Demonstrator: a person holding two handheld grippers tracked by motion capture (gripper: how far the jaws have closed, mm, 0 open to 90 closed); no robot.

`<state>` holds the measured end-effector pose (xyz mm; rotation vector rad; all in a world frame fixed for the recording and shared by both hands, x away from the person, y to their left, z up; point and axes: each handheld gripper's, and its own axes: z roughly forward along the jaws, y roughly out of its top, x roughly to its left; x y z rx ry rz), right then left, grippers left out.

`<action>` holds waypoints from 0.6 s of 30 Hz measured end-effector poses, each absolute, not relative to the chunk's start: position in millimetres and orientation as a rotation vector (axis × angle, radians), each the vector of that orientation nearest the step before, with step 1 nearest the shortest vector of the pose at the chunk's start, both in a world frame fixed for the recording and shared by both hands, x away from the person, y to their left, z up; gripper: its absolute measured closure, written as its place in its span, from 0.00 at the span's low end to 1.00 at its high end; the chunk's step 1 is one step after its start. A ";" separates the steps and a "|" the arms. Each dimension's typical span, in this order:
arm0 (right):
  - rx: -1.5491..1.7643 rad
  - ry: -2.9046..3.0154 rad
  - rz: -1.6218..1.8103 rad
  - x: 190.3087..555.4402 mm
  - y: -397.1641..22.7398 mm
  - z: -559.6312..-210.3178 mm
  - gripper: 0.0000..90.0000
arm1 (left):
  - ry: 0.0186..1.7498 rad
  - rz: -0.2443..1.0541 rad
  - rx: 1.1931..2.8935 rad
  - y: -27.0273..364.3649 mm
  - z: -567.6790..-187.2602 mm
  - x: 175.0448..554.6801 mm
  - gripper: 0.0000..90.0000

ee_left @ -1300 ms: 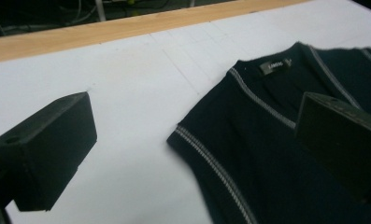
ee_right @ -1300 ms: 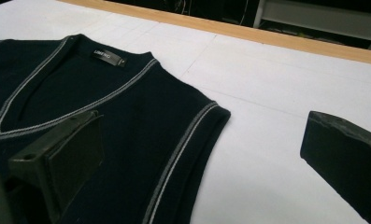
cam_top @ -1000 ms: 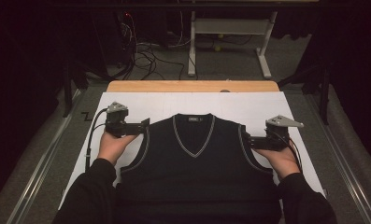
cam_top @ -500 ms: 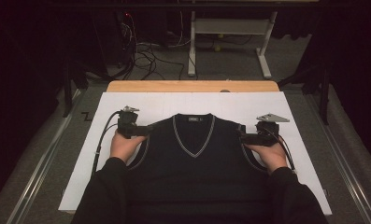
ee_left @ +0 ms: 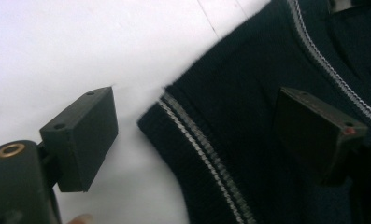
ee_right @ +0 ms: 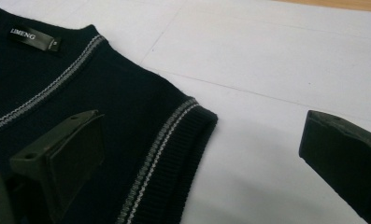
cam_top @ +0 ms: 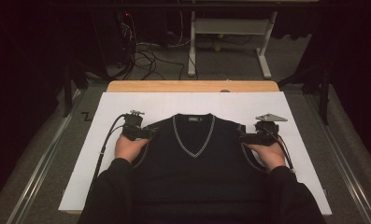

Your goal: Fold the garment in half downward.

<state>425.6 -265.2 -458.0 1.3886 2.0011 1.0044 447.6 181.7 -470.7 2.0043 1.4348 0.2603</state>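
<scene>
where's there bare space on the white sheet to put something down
Free: the strip between the vest's collar and the wooden table edge, plus the margins of the white sheet outside each hand. Crowded: both shoulders, where the left gripper and right gripper straddle the armhole edges, fingers open.

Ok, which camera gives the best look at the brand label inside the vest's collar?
The right gripper view: the label sits close and sharp at the vest's neckline, its white lettering readable. The high view shows it as a tiny pale patch, too small to read. The left gripper view catches a blurred bit at its top edge.
</scene>
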 end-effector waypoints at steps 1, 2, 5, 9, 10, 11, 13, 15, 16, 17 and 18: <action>1.386 2.001 1.003 425.9 -265.5 -458.2 0.01 | 1.435 0.284 2.016 179.5 -471.1 446.8 0.14; 1.386 2.002 0.999 426.1 -265.8 -458.5 0.01 | 1.438 0.297 2.020 178.5 -471.3 446.4 0.15; 1.393 2.002 0.994 426.7 -265.8 -459.2 0.02 | 1.445 0.333 2.028 176.1 -470.7 444.7 0.23; 1.412 2.018 0.981 428.5 -263.6 -459.6 0.03 | 1.465 0.385 2.047 169.6 -470.5 442.4 0.33; 1.420 2.027 0.977 428.9 -262.5 -459.2 0.04 | 1.473 0.387 2.045 169.0 -470.1 442.2 0.35; 1.423 2.036 0.976 429.3 -261.3 -458.8 0.04 | 1.485 0.388 2.042 168.9 -469.5 442.0 0.37; 1.412 2.058 0.970 429.5 -257.9 -457.6 0.07 | 1.488 0.388 2.038 169.1 -469.3 441.8 0.42; 1.393 2.074 0.947 430.8 -255.1 -457.0 0.09 | 1.483 0.385 2.036 168.7 -469.4 441.4 0.46; 1.393 2.081 0.935 431.8 -254.1 -456.5 0.11 | 1.479 0.377 2.036 168.4 -469.2 441.4 0.49; 1.395 2.083 0.935 433.0 -253.9 -456.2 0.14 | 1.478 0.368 2.035 168.1 -468.7 441.3 0.52; 1.414 2.081 0.942 434.2 -253.7 -456.2 0.18 | 1.475 0.362 2.034 167.7 -468.7 441.2 0.55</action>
